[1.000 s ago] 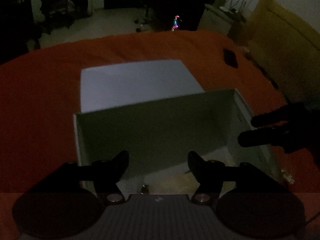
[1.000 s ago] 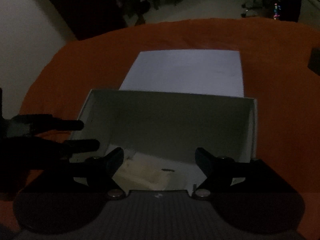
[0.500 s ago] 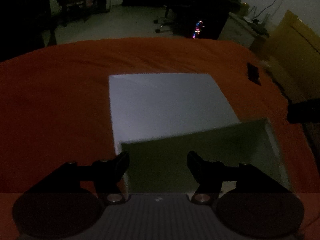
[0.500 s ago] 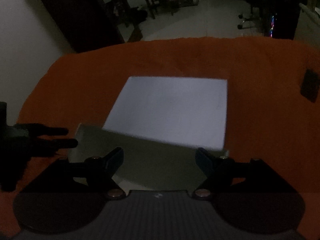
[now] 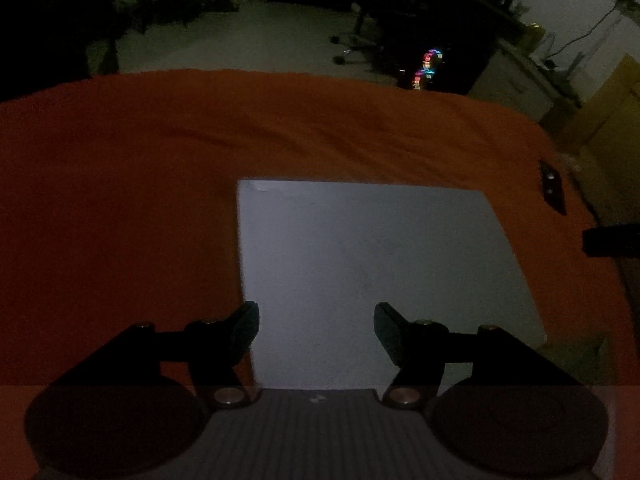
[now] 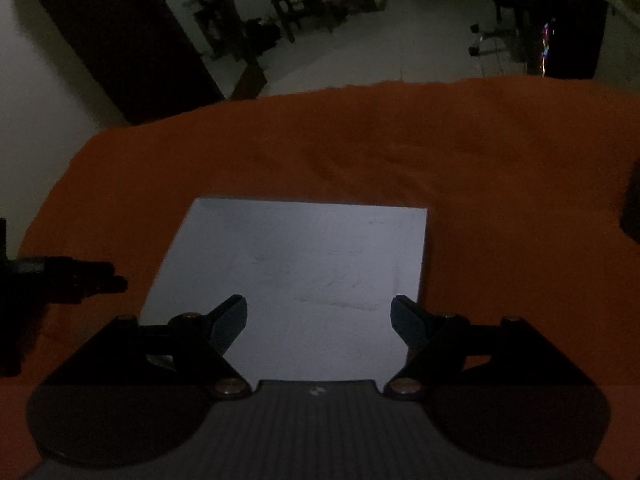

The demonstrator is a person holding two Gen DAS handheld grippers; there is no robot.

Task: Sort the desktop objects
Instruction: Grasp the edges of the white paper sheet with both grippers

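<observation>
Both grippers hang over the near part of the orange-covered table [image 5: 120, 208], jaws apart and gripping nothing: the left gripper [image 5: 316, 330] and right gripper [image 6: 318, 322] each frame the flat white lid [image 5: 372, 264] lying between them. The open box's green edge [image 5: 576, 356] peeks toward the right side. A small dark object [image 5: 552, 190] sits near the far right edge

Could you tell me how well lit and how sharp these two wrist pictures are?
Left wrist view: very dim and grainy, fisheye-bent cloth edge, only the white lid reads brightly. Right wrist view: equally dark, soft lid edges, the tool nearly silhouetted, room beyond murky.
</observation>
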